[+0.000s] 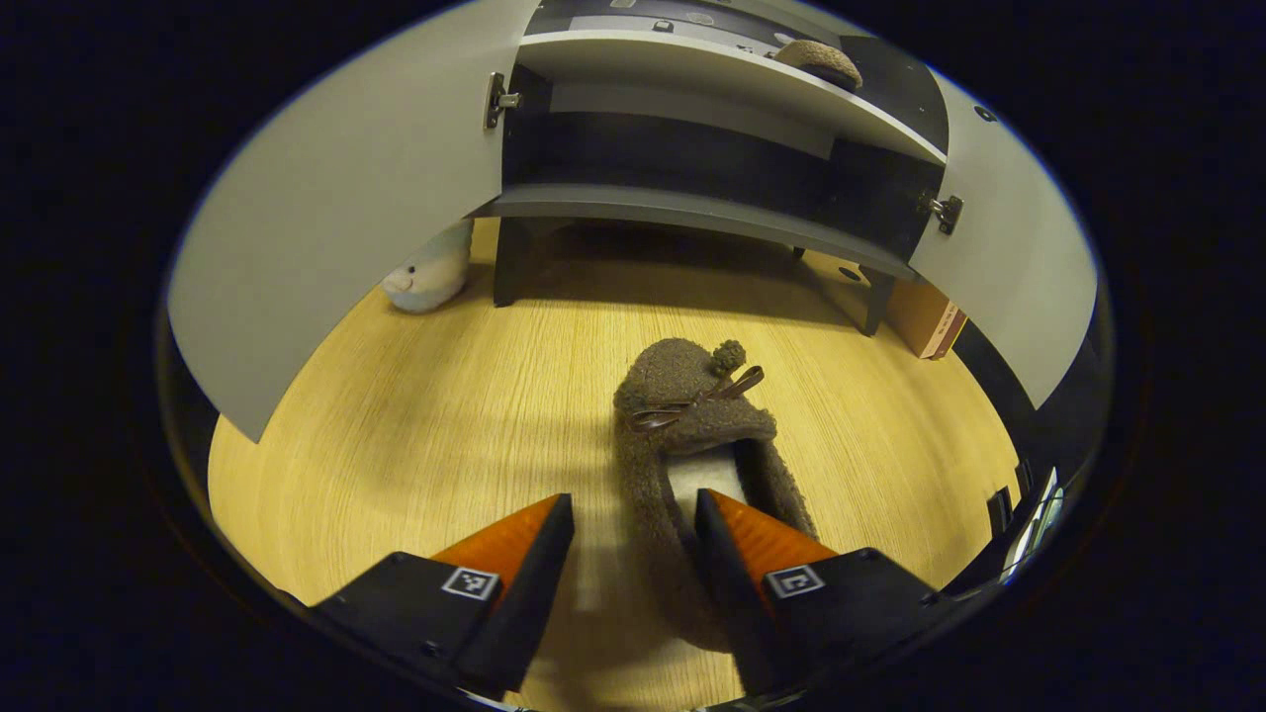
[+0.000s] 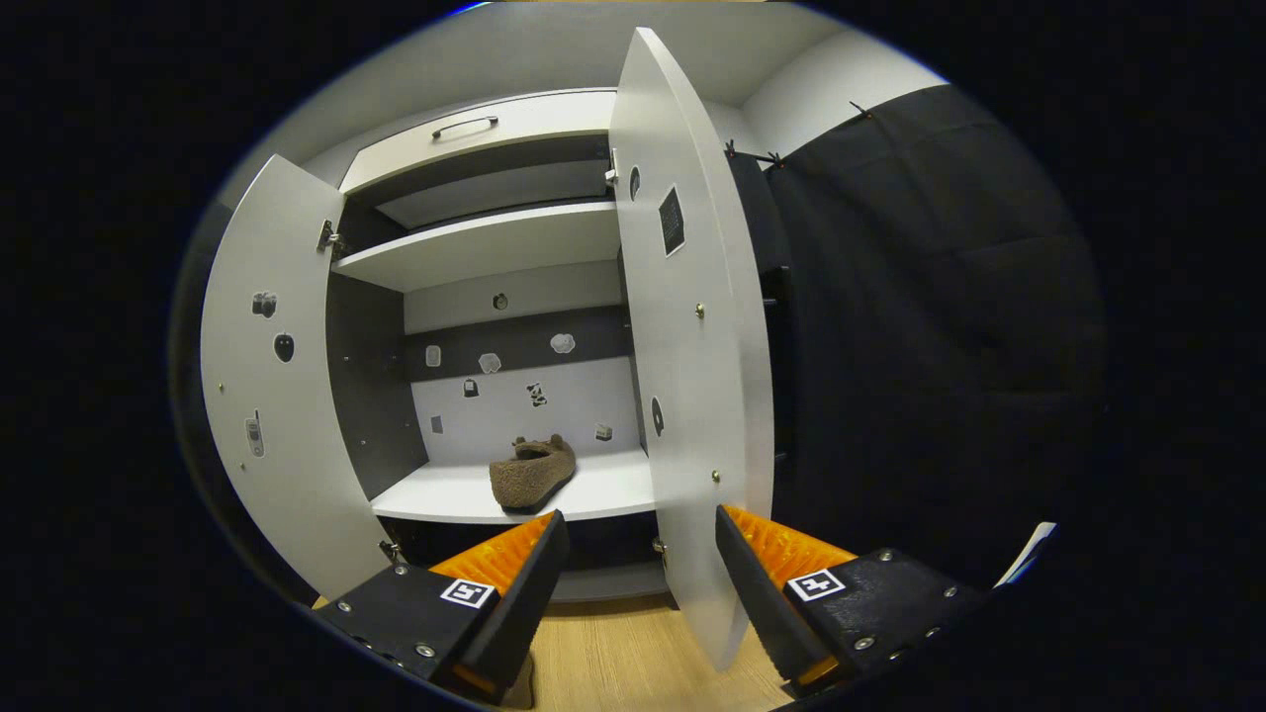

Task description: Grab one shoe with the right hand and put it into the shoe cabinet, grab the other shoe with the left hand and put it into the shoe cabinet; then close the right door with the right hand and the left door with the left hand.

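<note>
Here both cabinet doors stand wide, the left door (image 1: 326, 198) and right door (image 2: 692, 376) leaving the shelves free. One brown shoe (image 2: 531, 473) lies on the white shelf (image 2: 613, 489). The other shoe (image 1: 692, 435) lies on the wooden floor (image 1: 425, 425), the left gripper (image 1: 633, 514) spread across its heel side. The right gripper (image 2: 638, 529) is spread too, empty, beside the right door's edge.

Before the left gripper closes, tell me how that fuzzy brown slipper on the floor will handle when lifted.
The slipper looks like soft fleece with an open heel, so it will probably be light and may sag or fold at the pinched wall. The nubby pile should give the left gripper decent friction, so slipping seems unlikely. Lying flat on its sole, it should slide rather than roll if nudged.
</note>
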Demonstrator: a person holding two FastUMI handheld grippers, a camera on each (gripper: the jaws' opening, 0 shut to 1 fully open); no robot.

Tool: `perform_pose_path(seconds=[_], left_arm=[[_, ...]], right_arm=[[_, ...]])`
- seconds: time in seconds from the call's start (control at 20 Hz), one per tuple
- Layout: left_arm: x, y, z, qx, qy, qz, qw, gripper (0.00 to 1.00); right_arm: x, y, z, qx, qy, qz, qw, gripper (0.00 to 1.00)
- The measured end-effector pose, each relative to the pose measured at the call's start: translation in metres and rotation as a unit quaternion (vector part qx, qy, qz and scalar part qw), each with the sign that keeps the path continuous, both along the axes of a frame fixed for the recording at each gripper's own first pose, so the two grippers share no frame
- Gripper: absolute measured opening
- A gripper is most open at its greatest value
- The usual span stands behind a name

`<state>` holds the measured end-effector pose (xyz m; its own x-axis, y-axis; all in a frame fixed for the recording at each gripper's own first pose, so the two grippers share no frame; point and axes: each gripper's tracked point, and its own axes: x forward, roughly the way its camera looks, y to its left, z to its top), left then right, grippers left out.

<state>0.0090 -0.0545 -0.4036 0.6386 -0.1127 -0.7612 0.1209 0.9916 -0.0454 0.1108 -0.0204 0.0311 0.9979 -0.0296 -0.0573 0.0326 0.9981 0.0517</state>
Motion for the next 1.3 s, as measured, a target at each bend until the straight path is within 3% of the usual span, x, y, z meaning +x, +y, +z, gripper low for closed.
perform_pose_path(seconds=[0.05,0.1,0.2,0.3,0.5,0.8,1.05,1.3], left_arm=[[-0.002,-0.01,-0.003,-0.016,0.008,-0.003,1.0,0.72],[-0.001,-0.011,-0.004,-0.006,0.017,0.0,1.0,0.37],[0.001,-0.004,-0.007,0.016,0.028,-0.008,0.999,0.12],[0.002,-0.005,0.002,0.017,0.038,-0.009,0.999,0.07],[0.007,-0.003,0.031,-0.012,0.042,-0.009,0.999,0.07],[-0.006,-0.005,0.114,-0.033,0.011,-0.01,0.999,0.07],[0.004,-0.006,0.211,-0.049,-0.058,-0.013,0.997,0.07],[0.041,-0.018,0.303,-0.059,-0.154,-0.019,0.986,0.06]], right_arm=[[-0.002,-0.001,0.001,-0.002,-0.002,-0.001,1.0,0.92],[-0.003,-0.001,0.002,-0.004,-0.005,-0.001,1.0,0.92],[-0.004,0.001,0.004,-0.003,-0.006,0.003,1.0,0.92],[-0.006,0.003,0.003,0.002,-0.003,0.008,1.0,0.92],[-0.004,0.013,-0.001,0.011,0.003,0.02,1.0,0.92],[-0.002,0.034,0.0,0.008,-0.001,0.046,0.999,0.92],[-0.004,0.054,-0.006,0.005,0.001,0.073,0.997,0.92],[-0.011,0.065,-0.014,-0.012,0.005,0.087,0.996,0.92]])
